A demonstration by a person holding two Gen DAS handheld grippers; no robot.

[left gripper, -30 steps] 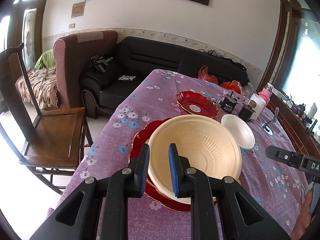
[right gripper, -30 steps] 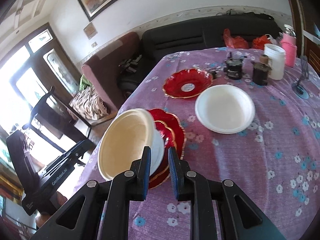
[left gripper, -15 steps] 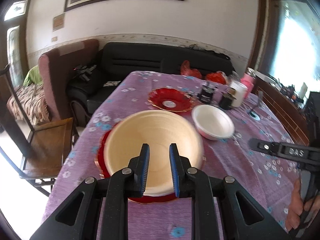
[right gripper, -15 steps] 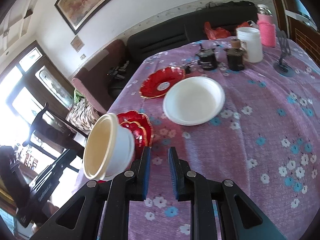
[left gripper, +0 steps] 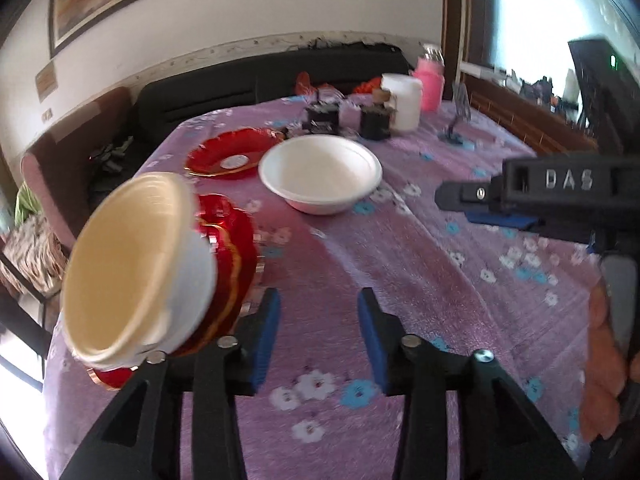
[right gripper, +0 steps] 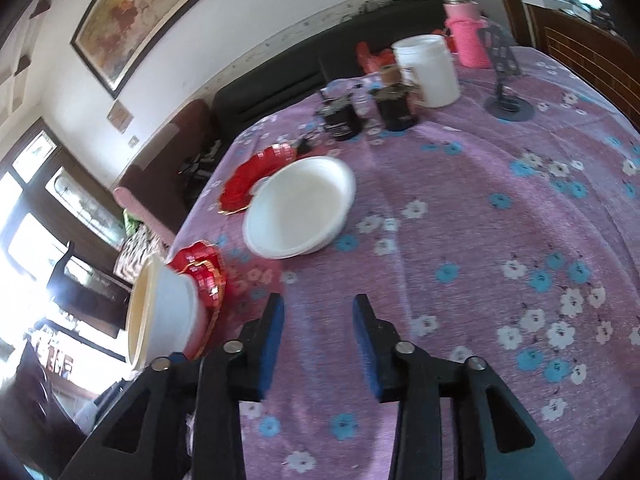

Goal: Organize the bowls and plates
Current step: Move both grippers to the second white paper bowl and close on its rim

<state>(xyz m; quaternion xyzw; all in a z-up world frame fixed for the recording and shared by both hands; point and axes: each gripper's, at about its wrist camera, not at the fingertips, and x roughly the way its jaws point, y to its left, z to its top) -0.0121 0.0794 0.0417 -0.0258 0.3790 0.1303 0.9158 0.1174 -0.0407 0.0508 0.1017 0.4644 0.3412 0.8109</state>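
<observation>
We saw the table (left gripper: pixel 420 280) under its purple flowered cloth carrying everything; on its left edge lay a stack of red plates (left gripper: pixel 236 248), and against that stack leaned a cream bowl (left gripper: pixel 128 264), tipped steeply on its side with its mouth turned off the table; farther in sat a white bowl (left gripper: pixel 320 172), upright, with a single red plate (left gripper: pixel 232 152) just beyond it on its left; at the far end stood a white jar (right gripper: pixel 428 68), a pink bottle (right gripper: pixel 466 32) and two dark jars (right gripper: pixel 394 104). Our left gripper (left gripper: pixel 318 340) stood wide, holding nothing, the cream bowl just to its left and apart from its fingers; our right gripper (right gripper: pixel 318 344) was likewise wide and empty, the white bowl ahead of it and the cream bowl at its lower left.
</observation>
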